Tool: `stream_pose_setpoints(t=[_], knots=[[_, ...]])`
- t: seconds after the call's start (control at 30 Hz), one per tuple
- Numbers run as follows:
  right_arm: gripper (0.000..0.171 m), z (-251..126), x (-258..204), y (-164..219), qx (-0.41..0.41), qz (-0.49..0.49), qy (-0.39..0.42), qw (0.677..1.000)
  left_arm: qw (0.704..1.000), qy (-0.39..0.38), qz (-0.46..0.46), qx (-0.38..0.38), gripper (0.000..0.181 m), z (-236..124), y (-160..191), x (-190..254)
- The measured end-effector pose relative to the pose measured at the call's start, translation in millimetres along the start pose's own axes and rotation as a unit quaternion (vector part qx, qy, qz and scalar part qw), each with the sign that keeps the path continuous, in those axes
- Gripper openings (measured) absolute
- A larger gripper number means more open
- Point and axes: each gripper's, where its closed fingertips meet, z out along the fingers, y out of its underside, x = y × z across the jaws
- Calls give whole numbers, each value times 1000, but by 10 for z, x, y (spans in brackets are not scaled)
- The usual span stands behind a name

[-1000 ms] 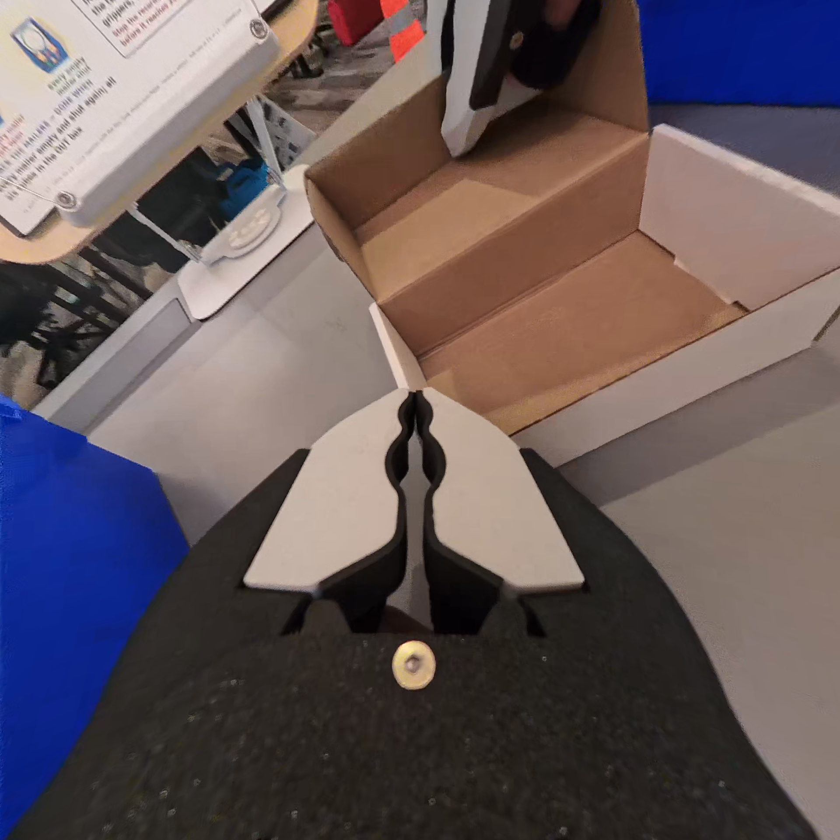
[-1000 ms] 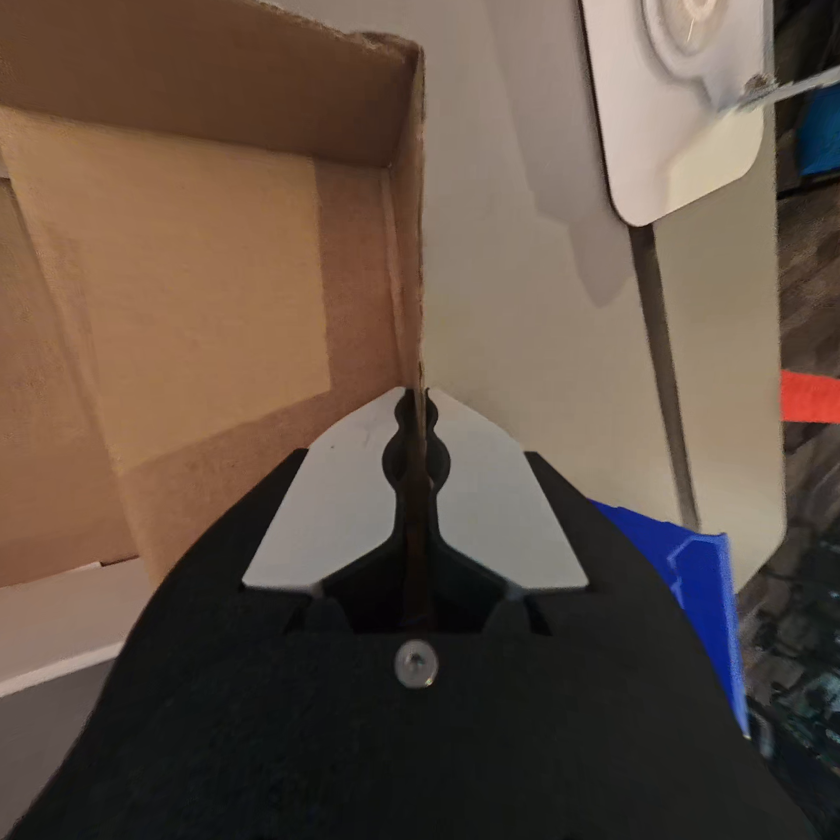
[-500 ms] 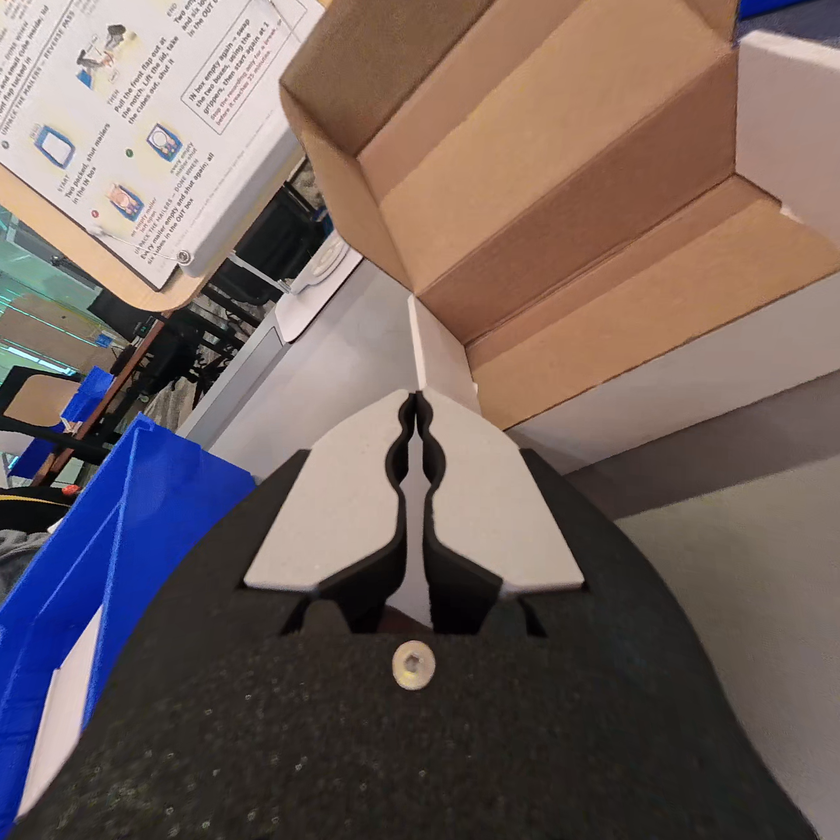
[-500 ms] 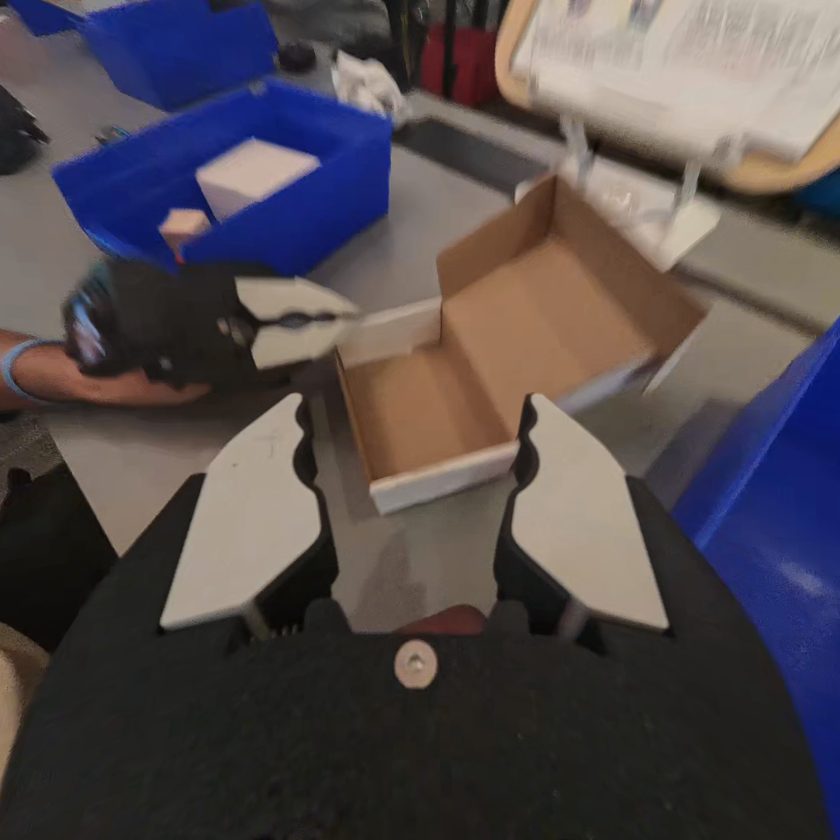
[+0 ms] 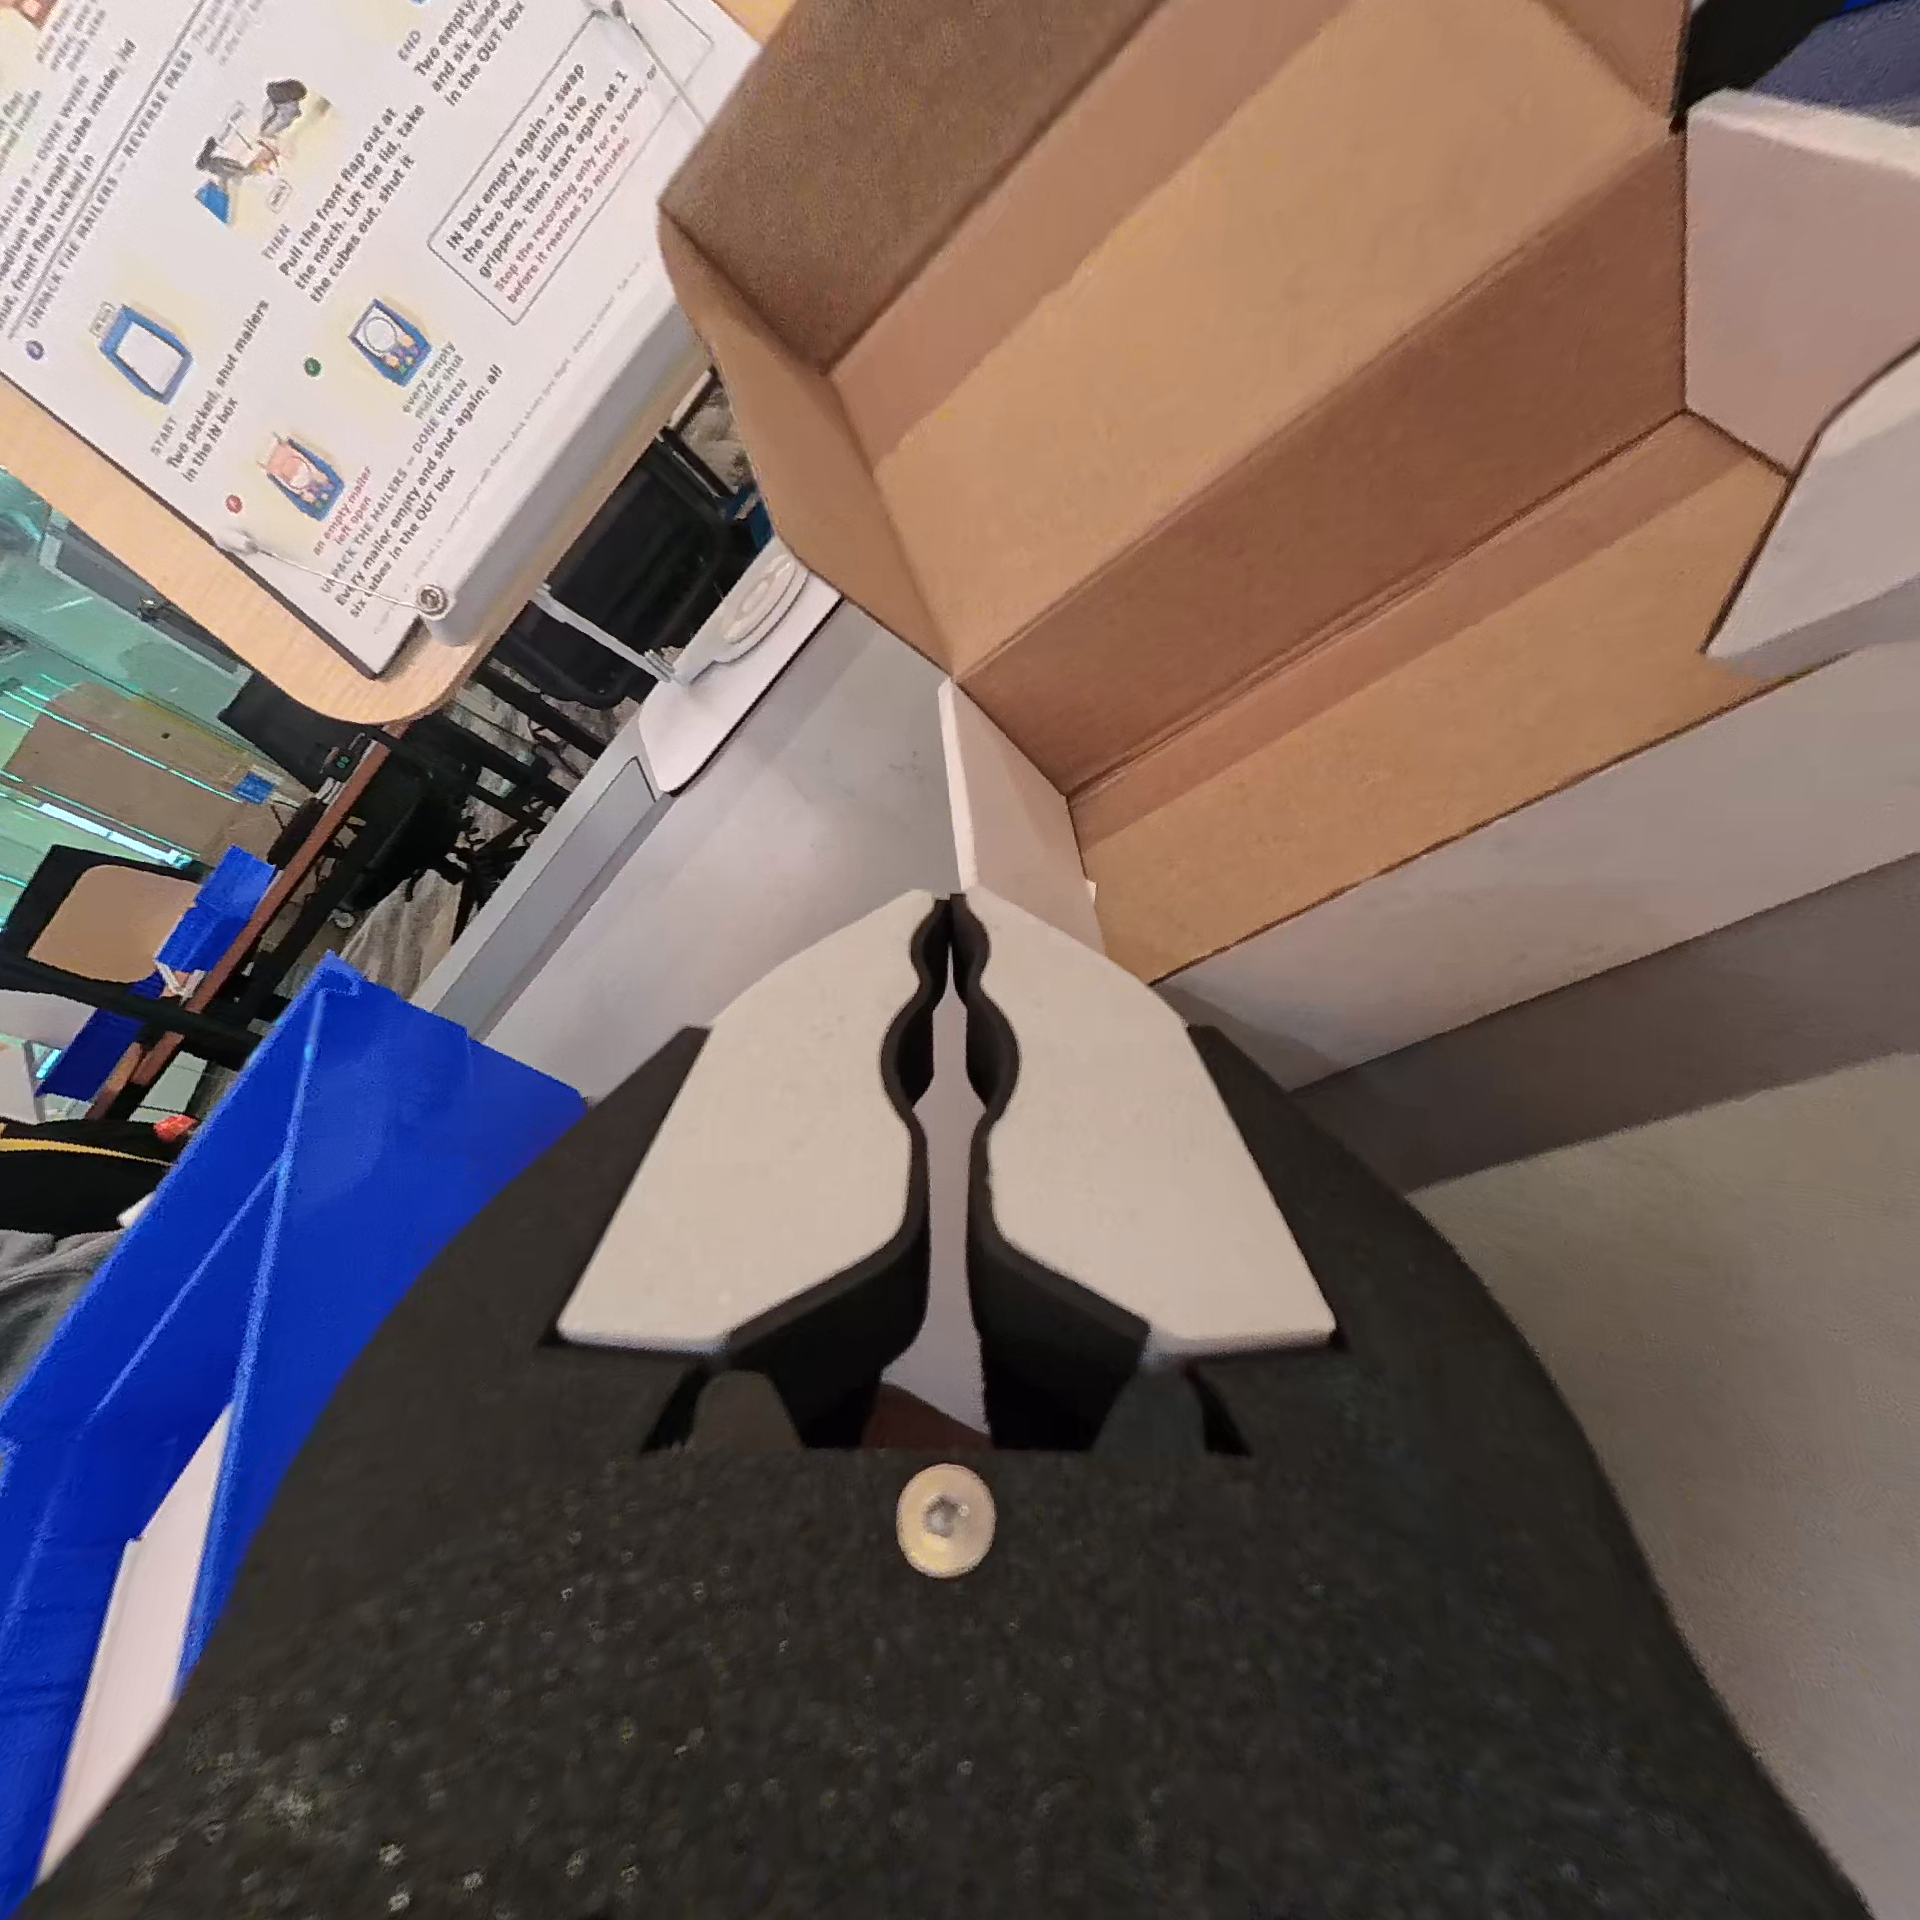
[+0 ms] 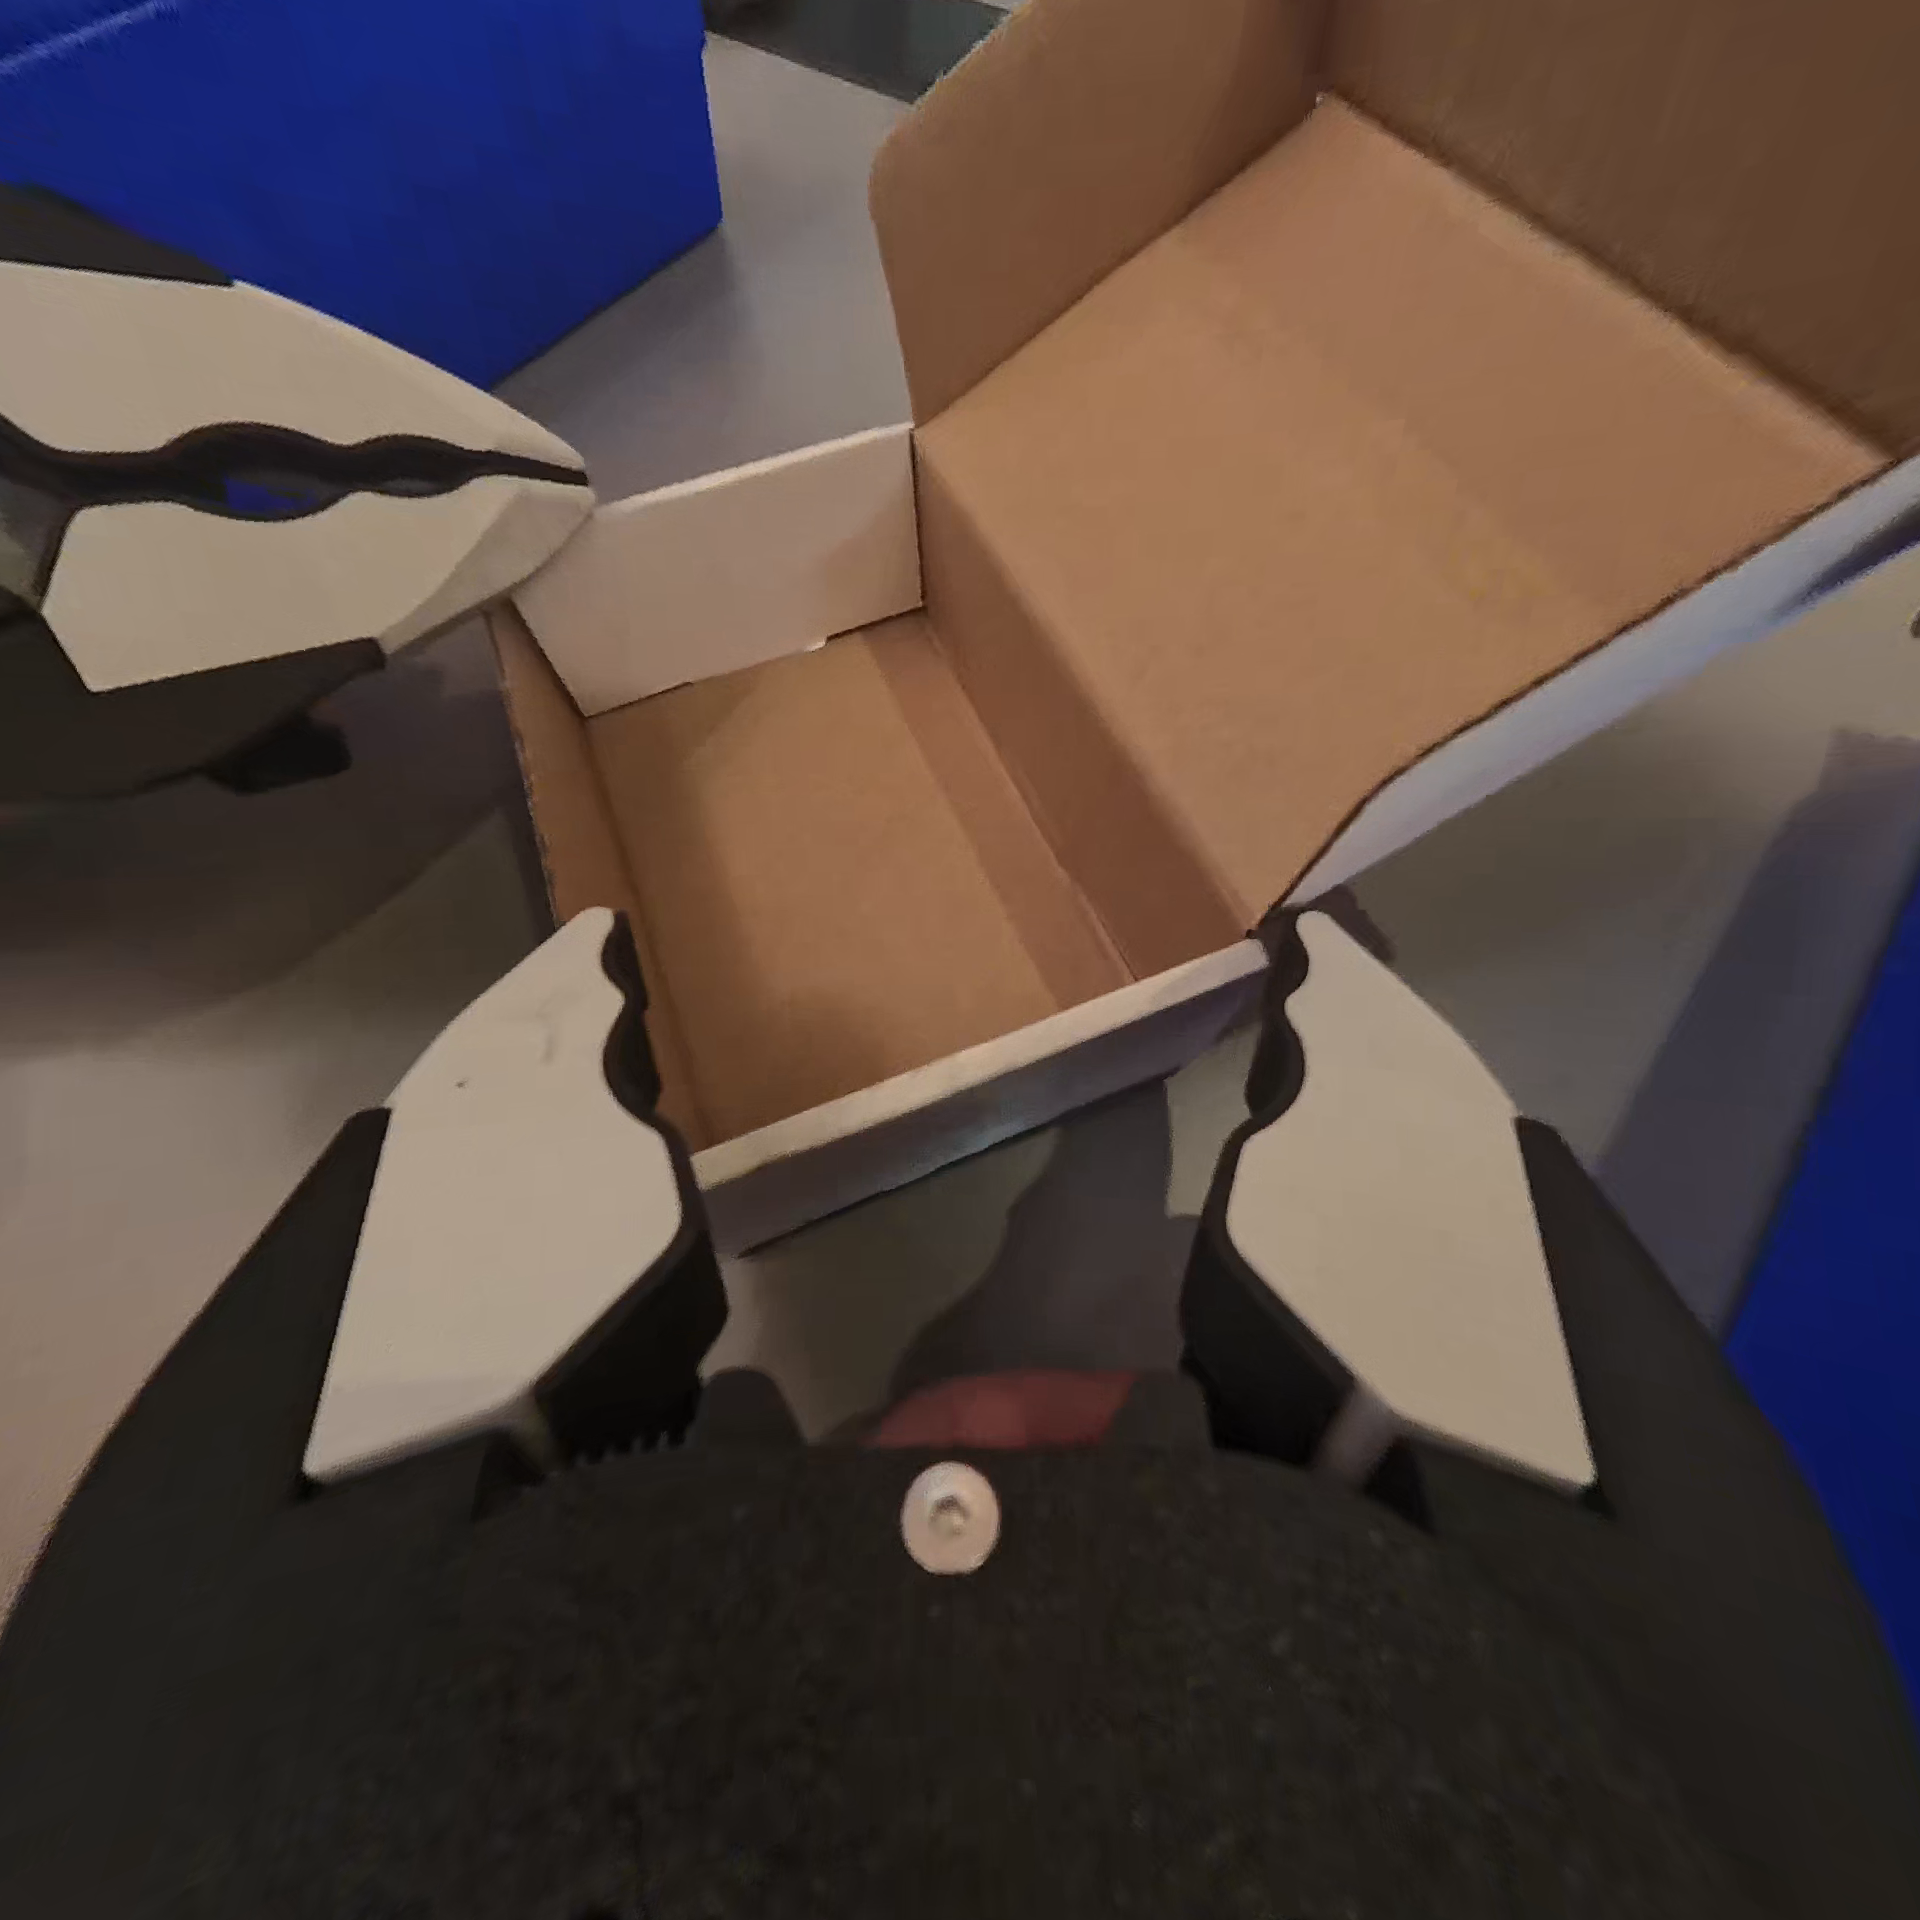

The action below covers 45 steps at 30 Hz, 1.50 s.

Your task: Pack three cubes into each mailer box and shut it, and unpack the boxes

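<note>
An empty white mailer box [image 6: 883,862] with a brown inside stands open on the grey table, its lid [image 6: 1403,395] leaning back. No cubes show. My left gripper [image 5: 951,914] is shut on the box's white end wall [image 5: 997,810], which runs between its fingers. It also shows in the right wrist view [image 6: 561,478], at the box's far left corner. My right gripper [image 6: 956,930] is open and empty. It hovers over the box's near end wall [image 6: 987,1091], one finger on each side of it.
A blue bin [image 5: 260,1299] stands close on my left gripper's left. Another blue bin [image 6: 416,156] is beyond the box, and a blue wall [image 6: 1849,1247] stands at the right. An instruction board [image 5: 312,260] on a stand rises behind the table [image 5: 1662,1351].
My right gripper let go of the lid's side flap, opened, and pulled back to the box's near end. My left gripper kept its hold and dropped lower, tilting upward.
</note>
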Motion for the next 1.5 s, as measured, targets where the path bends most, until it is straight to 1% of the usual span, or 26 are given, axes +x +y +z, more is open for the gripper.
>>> stream_pose_setpoints(t=[0.2, 0.3, 0.37, 0.43, 0.47, 0.63, 0.67, 0.7, 0.77, 0.8, 0.83, 0.87, 0.9, 0.93, 0.97, 1.0, 1.03, 1.07, 1.13, 1.17, 1.2, 1.23, 1.27, 1.37, 1.43, 1.5], knots=[[108, -54, -18, -3, 13, -25, -25, 999, 1000, 8, -14, 0, 0, 11, 9, 1], [117, -145, -117, -19, 28, -36, -66, 997, 1000, 8, -17, -1, 0, 20, 15, -8], [122, -119, -125, 69, 11, -53, -61, 997, 1000, 6, -15, 1, 0, 24, 7, -7], [123, -91, -111, 92, -2, -69, -45, 997, 1000, 6, -19, 0, 0, 36, 1, -6], [120, -66, -73, 121, -14, -79, -28, 996, 1000, 7, -19, 1, 0, 42, -1, -6], [119, -49, -68, 120, -18, -80, -25, 996, 1000, 7, -26, -7, 0, 26, -1, 11], [119, -51, -69, 123, -18, -82, -21, 996, 999, 17, -29, -14, 1, -16, -13, 50], [119, -54, -68, 127, -19, -82, -20, 996, 999, 30, -36, -15, 8, -89, -51, 93], [119, -67, -63, 140, -21, -85, -21, 996, 993, 98, -68, -15, 18, -339, -154, 253], [119, -73, -61, 148, -22, -86, -21, 996, 982, 159, -103, -28, 30, -509, -189, 386], [119, -81, -58, 157, -23, -87, -19, 996, 959, 235, -147, -54, 40, -713, -218, 547], [119, -88, -53, 164, -24, -86, -17, 996, 920, 325, -203, -83, 50, -972, -267, 731], [119, -92, -49, 169, -25, -84, -16, 996, 859, 427, -264, -100, 60, -1294, -363, 915], [119, -97, -47, 174, -26, -83, -15, 996, 787, 517, -318, -112, 70, -1619, -466, 1038], [119, -102, -44, 180, -26, -83, -14, 996, 729, 573, -354, -124, 79, -1856, -518, 1083], [119, -107, -41, 185, -27, -82, -14, 996, 701, 593, -372, -135, 85, -1978, -500, 1082], [119, -111, -38, 190, -28, -82, -15, 996, 703, 585, -380, -139, 80, -2007, -432, 1041], [119, -115, -36, 194, -29, -82, -16, 996, 722, 557, -388, -133, 73, -1987, -345, 958], [119, -116, -36, 193, -29, -84, -16, 996, 775, 487, -391, -93, 73, -1908, -206, 694], [119, -115, -36, 192, -30, -85, -18, 996, 808, 444, -379, -84, 78, -1854, -98, 536], [119, -112, -37, 191, -31, -86, -19, 996, 839, 398, -360, -90, 82, -1799, 46, 362], [119, -109, -39, 187, -31, -87, -19, 996, 863, 351, -347, -106, 83, -1747, 193, 170], [119, -106, -41, 183, -30, -87, -18, 996, 877, 314, -343, -121, 83, -1708, 311, -29], [119, -92, -43, 167, -29, -86, -11, 996, 888, 233, -360, -167, 86, -1542, 587, -602], [119, -74, -46, 144, -25, -83, -4, 996, 882, 162, -368, -245, 87, -1337, 903, -946], [119, -60, -49, 131, -27, -79, 1, 997, 877, 120, -359, -295, 82, -1090, 1091, -1157]])
